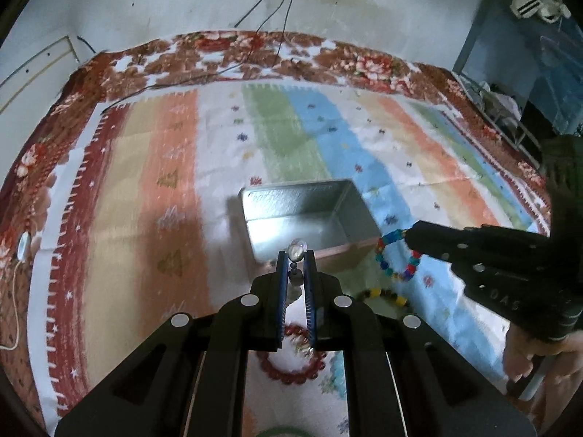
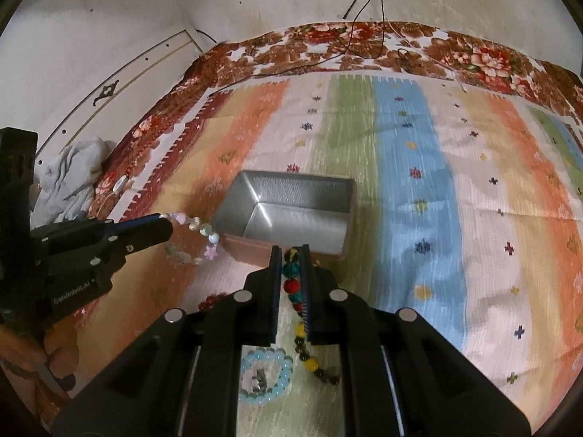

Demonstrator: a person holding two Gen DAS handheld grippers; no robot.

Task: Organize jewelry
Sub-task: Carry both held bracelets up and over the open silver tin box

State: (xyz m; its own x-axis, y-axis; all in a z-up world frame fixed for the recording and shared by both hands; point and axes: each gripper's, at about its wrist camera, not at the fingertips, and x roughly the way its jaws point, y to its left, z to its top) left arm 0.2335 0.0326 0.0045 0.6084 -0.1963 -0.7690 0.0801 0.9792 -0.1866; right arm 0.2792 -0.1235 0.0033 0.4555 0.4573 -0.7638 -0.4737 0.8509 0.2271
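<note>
An open metal box (image 1: 302,215) stands on the striped cloth; it also shows in the right wrist view (image 2: 288,215). My left gripper (image 1: 296,255) is shut on a pale pearl-and-star bracelet (image 1: 297,249), held just short of the box's near edge; the bracelet hangs from it in the right wrist view (image 2: 204,235). My right gripper (image 2: 290,255) is shut on a multicoloured bead bracelet (image 2: 290,276), at the box's near right corner; the bracelet dangles in the left wrist view (image 1: 395,256).
A dark red bead bracelet (image 1: 291,367), a yellow-and-black bead bracelet (image 1: 382,296) and a light blue bead ring (image 2: 266,377) lie on the cloth near me. Cables (image 1: 226,69) run along the far edge. A grey cloth (image 2: 73,178) lies far left.
</note>
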